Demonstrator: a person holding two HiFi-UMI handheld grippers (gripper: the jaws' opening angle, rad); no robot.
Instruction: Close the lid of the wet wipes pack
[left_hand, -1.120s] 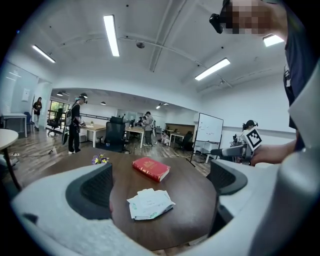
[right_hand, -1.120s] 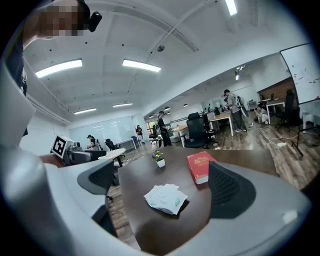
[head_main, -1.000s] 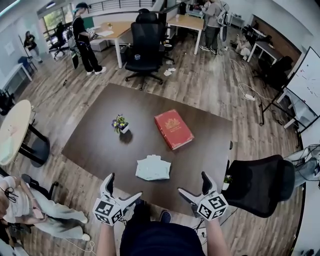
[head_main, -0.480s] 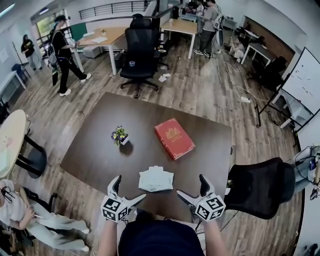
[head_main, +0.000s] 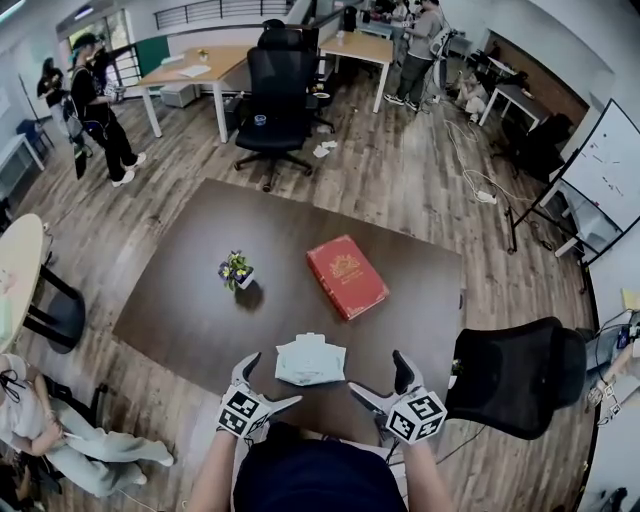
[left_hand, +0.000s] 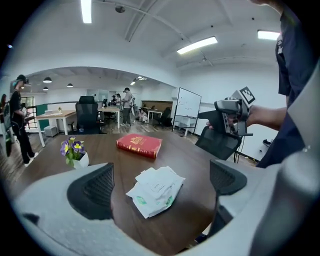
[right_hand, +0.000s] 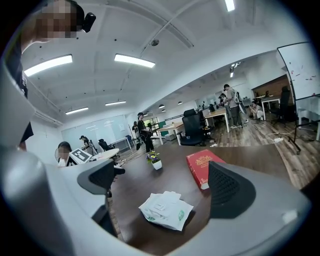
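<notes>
Two wide, empty grippers, left gripper (head_main: 268, 382) just narrowing slightly and right gripper (head_main: 377, 373), face the wet wipes pack (head_main: 310, 361) ahead of their jaws; best pin it, then press its lid (left_hand: 156, 183) flat.

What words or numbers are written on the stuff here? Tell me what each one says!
No text here can be read, so nothing can be quoted.
On the red book: a gold emblem and gold print on the cover, too blurred to read.
On the wet wipes pack: a small label and green marks, too small to read.
On the whiteboard: faint marks, too small to read.
</notes>
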